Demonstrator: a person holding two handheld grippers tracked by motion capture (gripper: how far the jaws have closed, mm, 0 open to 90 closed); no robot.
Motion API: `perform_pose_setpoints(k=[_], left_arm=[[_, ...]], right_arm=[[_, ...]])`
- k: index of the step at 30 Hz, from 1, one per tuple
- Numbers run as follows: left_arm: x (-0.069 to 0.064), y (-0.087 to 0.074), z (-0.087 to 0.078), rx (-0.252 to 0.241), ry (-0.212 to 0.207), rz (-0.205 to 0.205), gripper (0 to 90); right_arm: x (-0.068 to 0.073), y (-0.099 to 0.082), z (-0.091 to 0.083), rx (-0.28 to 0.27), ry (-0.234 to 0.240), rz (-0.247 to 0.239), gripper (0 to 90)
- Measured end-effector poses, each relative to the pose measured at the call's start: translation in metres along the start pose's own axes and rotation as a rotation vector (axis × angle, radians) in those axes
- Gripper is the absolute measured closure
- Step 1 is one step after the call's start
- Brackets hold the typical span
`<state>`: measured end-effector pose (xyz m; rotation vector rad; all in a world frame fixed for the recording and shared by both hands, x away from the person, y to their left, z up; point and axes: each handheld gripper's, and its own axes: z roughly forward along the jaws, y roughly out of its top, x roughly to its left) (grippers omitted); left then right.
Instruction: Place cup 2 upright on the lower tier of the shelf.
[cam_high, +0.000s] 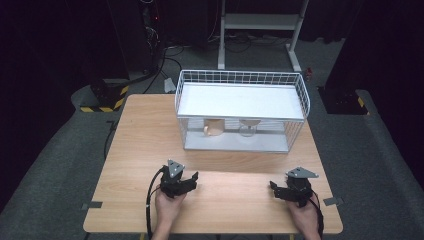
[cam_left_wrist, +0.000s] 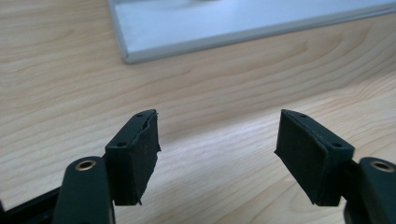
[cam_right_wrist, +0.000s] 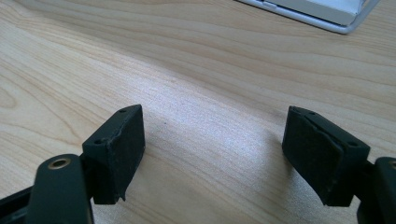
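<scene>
Both grippers, left and right, rest on the wooden bench with fingers open and empty; no writing is legible. Behind stands a white wire rack.

Lighting, as I read it from my console: high view bright over the wooden table, floor and surroundings falling to near black; white shelf top of the wire rack close to washed out. High view soft overall, fine detail lost. Both gripper views evenly lit, a pale sheen on the wood between the pads, soft shadows beneath them; near pads slightly blurred, far edges softer
</scene>
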<state>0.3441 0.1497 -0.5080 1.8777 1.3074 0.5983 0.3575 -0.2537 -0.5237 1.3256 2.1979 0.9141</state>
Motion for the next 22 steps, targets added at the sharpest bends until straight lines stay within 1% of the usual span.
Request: perform_pose_setpoints(k=[2,3,5,6,9,10,11,12,13,22], left_arm=[[0.001,-0.003,0.002,0.013,0.019,0.007,29.5],[0.001,-0.005,0.003,0.017,0.021,0.001,29.5],[0.002,-0.007,0.004,0.022,0.023,0.002,29.4],[0.001,-0.008,0.005,0.032,0.027,0.007,29.1],[0.000,-0.012,0.009,0.059,0.064,0.042,27.6],[0.000,-0.014,0.010,0.070,0.069,0.049,27.1],[0.000,-0.015,0.012,0.074,0.064,0.048,26.5],[0.001,-0.015,0.013,0.080,0.053,0.023,24.4],[0.002,-0.015,0.013,0.079,0.054,0.016,23.9],[0.001,-0.015,0.013,0.082,0.057,0.011,22.3]], right_arm=[[0.000,0.000,0.000,0.000,0.000,0.004,21.4],[0.000,0.000,0.000,0.000,0.000,0.005,21.5],[0.000,0.000,0.000,-0.001,0.001,0.003,21.5],[0.000,0.000,0.000,0.000,0.000,0.005,21.5],[0.000,0.000,0.000,-0.001,0.000,0.004,21.5],[0.000,0.000,0.000,0.000,0.000,0.004,21.5],[0.000,0.000,0.000,0.000,0.000,0.004,21.5],[0.000,0.000,0.000,-0.002,0.001,0.002,21.5],[0.000,0.000,0.000,-0.001,0.001,0.002,21.5],[0.000,0.000,0.000,-0.002,0.001,0.002,21.5]])
